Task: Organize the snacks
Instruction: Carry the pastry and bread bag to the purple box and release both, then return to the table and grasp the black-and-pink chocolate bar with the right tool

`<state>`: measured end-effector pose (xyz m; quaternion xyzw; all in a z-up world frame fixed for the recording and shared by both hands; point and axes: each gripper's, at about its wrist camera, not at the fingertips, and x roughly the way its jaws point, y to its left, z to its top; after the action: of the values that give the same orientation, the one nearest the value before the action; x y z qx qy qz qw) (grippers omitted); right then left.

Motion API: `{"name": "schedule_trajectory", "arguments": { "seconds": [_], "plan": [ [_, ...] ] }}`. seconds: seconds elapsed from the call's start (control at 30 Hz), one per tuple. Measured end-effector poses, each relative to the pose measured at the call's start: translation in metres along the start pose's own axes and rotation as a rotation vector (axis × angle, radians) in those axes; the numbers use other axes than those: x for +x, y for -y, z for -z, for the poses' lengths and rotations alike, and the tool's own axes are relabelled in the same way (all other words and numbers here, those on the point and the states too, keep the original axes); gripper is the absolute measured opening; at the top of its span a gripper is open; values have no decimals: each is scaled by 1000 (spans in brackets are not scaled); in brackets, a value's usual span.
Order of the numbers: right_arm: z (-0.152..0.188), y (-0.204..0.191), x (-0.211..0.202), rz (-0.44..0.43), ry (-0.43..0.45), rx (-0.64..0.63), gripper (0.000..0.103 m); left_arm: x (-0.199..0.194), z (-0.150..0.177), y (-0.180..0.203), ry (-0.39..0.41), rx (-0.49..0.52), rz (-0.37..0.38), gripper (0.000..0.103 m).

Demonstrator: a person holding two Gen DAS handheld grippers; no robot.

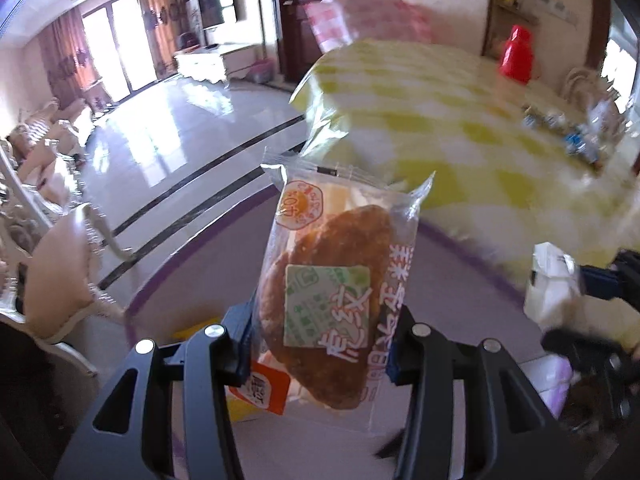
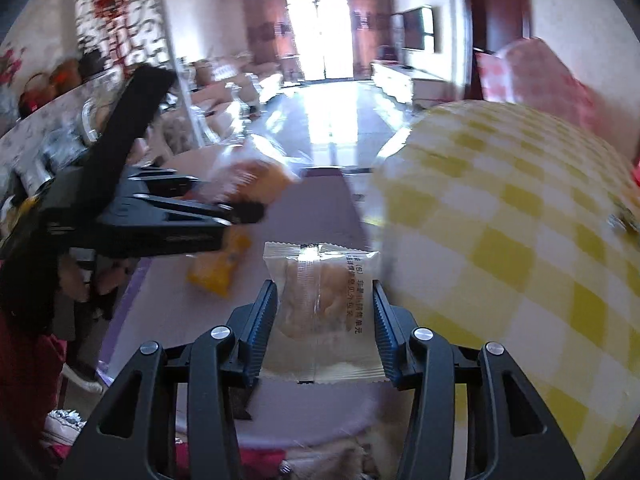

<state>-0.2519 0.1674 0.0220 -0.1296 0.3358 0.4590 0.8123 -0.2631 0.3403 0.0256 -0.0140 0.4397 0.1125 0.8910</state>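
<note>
Right, left gripper pinching the brown pastry packet, right gripper clamping the pale cake packet; steady both towards the yellow checked bag.

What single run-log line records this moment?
left gripper: shut on brown pastry packet | right gripper: shut on pale cake packet | yellow checked bag: ahead

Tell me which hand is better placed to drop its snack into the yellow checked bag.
Right, probably. Its tool holds the pale pastry packet right beside the yellow checked bag, which fills that view; the left tool, gripping the brown cake packet, sits farther away.
</note>
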Motion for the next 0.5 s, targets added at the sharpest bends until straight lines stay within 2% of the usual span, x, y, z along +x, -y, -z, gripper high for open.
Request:
{"name": "schedule_trajectory", "arguments": {
  "seconds": [0.03, 0.1, 0.17, 0.3, 0.4, 0.5],
  "plan": [
    [0, -5, 2, -11, 9, -12, 61, 4, 0, -2, -12, 0, -25, 54],
    [0, -6, -1, 22, 53, -18, 80, 4, -1, -11, -3, -63, -97, 89],
    [1, 3, -13, 30, 97, 16, 80, -1, -3, -15, 21, -104, -98, 92],
    [7, 40, -42, 83, 146, 115, 80, -8, -8, -6, 54, -91, -87, 98],
    [12, 76, -61, 108, 158, 210, 84, -11, -14, 12, 82, -63, -63, 99],
    [26, 118, -80, 182, 162, 290, 86, -23, -19, 36, 122, -34, -18, 100]
  ]
}}
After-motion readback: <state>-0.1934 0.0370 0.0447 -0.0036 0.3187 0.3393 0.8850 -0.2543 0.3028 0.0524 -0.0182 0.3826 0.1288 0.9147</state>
